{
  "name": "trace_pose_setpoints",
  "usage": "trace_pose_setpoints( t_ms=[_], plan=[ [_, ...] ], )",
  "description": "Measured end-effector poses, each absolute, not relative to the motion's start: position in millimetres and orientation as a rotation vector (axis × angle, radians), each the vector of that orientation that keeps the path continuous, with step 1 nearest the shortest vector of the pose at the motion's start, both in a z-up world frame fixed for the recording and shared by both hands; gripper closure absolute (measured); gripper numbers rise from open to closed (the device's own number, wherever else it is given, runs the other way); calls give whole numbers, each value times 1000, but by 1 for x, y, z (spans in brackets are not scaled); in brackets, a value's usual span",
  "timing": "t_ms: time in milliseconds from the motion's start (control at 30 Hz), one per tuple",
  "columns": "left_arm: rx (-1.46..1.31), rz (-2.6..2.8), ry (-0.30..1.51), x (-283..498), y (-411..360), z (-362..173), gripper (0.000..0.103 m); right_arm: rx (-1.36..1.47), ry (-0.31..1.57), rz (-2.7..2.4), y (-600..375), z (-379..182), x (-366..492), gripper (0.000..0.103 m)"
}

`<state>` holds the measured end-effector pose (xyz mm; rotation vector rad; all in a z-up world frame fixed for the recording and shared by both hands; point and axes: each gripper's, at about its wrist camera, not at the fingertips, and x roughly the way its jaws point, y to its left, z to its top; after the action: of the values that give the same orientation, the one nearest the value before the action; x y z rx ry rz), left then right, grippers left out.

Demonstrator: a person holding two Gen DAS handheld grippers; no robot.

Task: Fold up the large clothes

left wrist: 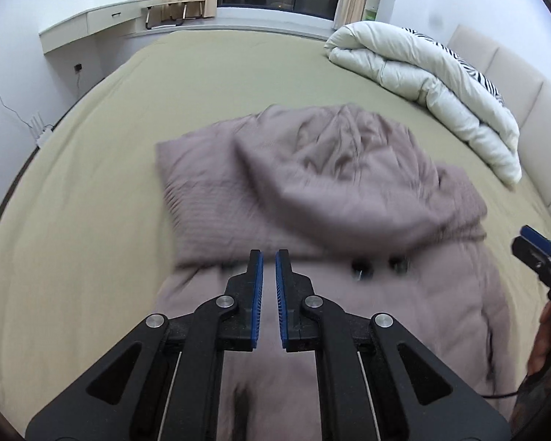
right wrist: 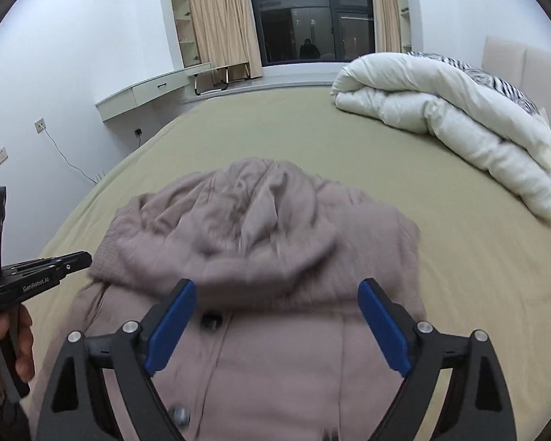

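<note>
A mauve padded coat [left wrist: 330, 183] lies on the olive bed sheet [left wrist: 220, 81], its hood folded down over the chest toward me and dark buttons [left wrist: 362, 266] showing below the hood. My left gripper [left wrist: 269, 253] hovers over the coat's near left part, its blue pads almost together with nothing between them. Seen from the right wrist, the coat [right wrist: 260, 228] fills the foreground. There my right gripper [right wrist: 277, 283] stands wide open above the button front just below the hood, holding nothing. The left gripper [right wrist: 80, 257] shows at the left edge, held by a hand.
A rolled white duvet [left wrist: 422, 73] with a zebra-striped cover lies at the far right by the padded headboard [left wrist: 532, 103]. A wall desk [left wrist: 92, 22] stands at the far left, with a dark window and curtains behind. Bare sheet surrounds the coat.
</note>
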<state>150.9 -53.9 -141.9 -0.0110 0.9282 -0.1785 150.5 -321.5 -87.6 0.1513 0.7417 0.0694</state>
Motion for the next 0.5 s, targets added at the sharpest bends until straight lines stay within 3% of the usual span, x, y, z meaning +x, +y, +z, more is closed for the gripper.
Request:
trace_pose_setpoints(
  t_ms=[67,100,167,200,300,500],
  plan=[
    [-5,-156,949,114,-36,-142,92,185,758,60,-325,-91,111,10],
    [-6,-142,963,89,-22,-143,84,203,776,59,-329,-95,89,9],
    [-17,-114,969,47,-1,-142,47,222,803,53,-334,-102,53,9],
    [-32,-106,966,26,9,-140,23,231,812,49,-338,-105,40,7],
    [-33,-80,982,-25,33,-144,22,281,834,43,-346,-116,-8,3],
    [-36,-42,1083,-107,69,-165,22,317,876,-22,-358,-132,-65,3]
  ],
)
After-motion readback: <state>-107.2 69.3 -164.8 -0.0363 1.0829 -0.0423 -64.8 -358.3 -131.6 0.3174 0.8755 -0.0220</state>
